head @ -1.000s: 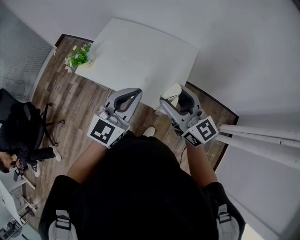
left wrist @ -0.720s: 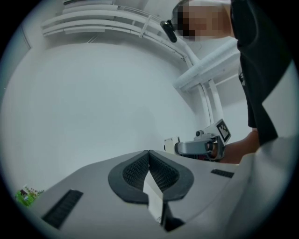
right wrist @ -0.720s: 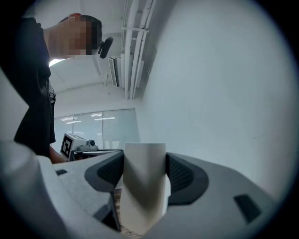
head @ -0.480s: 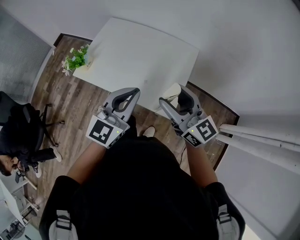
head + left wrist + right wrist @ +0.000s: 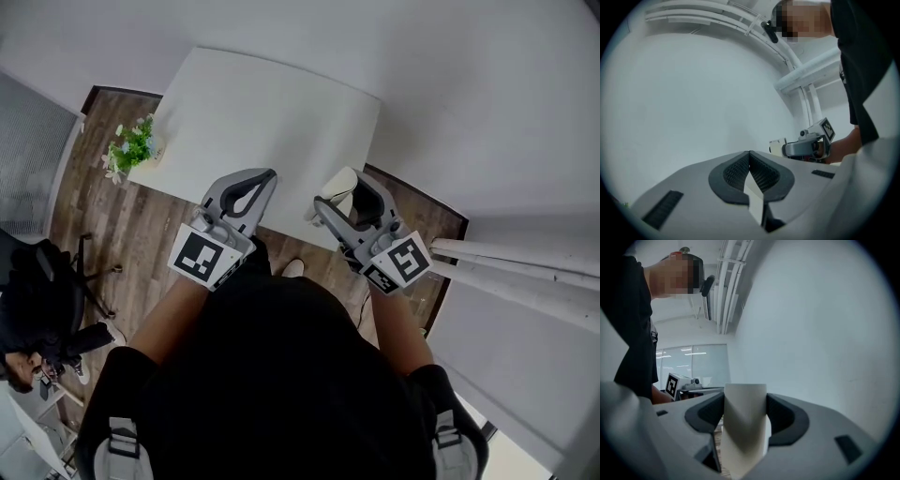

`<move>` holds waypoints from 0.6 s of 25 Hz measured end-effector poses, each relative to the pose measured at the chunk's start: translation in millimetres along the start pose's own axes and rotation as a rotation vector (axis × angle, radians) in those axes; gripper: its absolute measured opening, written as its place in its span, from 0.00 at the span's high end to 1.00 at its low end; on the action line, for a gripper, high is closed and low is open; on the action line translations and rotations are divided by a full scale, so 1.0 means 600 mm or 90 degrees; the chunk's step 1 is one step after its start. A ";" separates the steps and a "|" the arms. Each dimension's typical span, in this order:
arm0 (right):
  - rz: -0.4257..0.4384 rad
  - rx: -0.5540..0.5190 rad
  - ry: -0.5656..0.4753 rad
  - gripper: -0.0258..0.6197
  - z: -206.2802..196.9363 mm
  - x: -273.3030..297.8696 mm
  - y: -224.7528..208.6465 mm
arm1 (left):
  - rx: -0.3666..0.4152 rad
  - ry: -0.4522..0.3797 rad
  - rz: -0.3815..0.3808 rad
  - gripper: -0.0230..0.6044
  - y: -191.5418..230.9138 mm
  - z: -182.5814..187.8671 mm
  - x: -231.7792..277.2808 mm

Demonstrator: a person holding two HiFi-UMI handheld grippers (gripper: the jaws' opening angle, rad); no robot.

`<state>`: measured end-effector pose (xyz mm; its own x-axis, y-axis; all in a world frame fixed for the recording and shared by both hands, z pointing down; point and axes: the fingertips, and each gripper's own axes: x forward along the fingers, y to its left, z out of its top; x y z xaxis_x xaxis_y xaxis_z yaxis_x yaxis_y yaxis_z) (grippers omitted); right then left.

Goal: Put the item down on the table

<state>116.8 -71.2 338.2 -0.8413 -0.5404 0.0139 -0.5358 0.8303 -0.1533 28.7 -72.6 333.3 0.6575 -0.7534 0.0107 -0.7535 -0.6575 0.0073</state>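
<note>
My right gripper [image 5: 343, 187] is shut on a cream-white boxy item [image 5: 338, 182], held just over the near edge of the white table [image 5: 272, 103]. In the right gripper view the item [image 5: 745, 427] fills the gap between the dark pads [image 5: 782, 414] and stands up past them. My left gripper [image 5: 266, 175] is shut with nothing in it, its tips by the table's near edge, left of the right one. The left gripper view shows its ribbed pads [image 5: 764, 174] meeting, with the right gripper [image 5: 806, 148] and the item [image 5: 777, 146] beyond.
A small green potted plant [image 5: 131, 148] stands at the table's left corner. A dark office chair [image 5: 37, 281] and a seated person [image 5: 19, 361] are on the wooden floor at the left. White pipes [image 5: 525, 272] run along the wall at the right.
Both grippers have edged forward toward the table's near edge, the item still held in the right one. The view has shifted, bringing the table closer.
</note>
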 end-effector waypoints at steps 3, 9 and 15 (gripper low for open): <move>-0.015 0.001 0.005 0.52 0.000 0.028 -0.016 | -0.002 0.006 -0.018 0.97 0.031 -0.003 0.017; -0.045 -0.003 0.031 0.52 -0.015 0.091 -0.057 | -0.009 0.006 -0.042 0.97 0.095 -0.009 0.055; -0.077 -0.008 0.072 0.52 -0.047 0.147 -0.101 | -0.007 0.000 -0.060 0.97 0.150 -0.028 0.086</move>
<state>73.1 -165.5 376.4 -0.7729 -0.6184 0.1424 -0.6340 0.7621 -0.1316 -5.2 -170.0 351.3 0.7254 -0.6882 0.0102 -0.6882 -0.7252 0.0195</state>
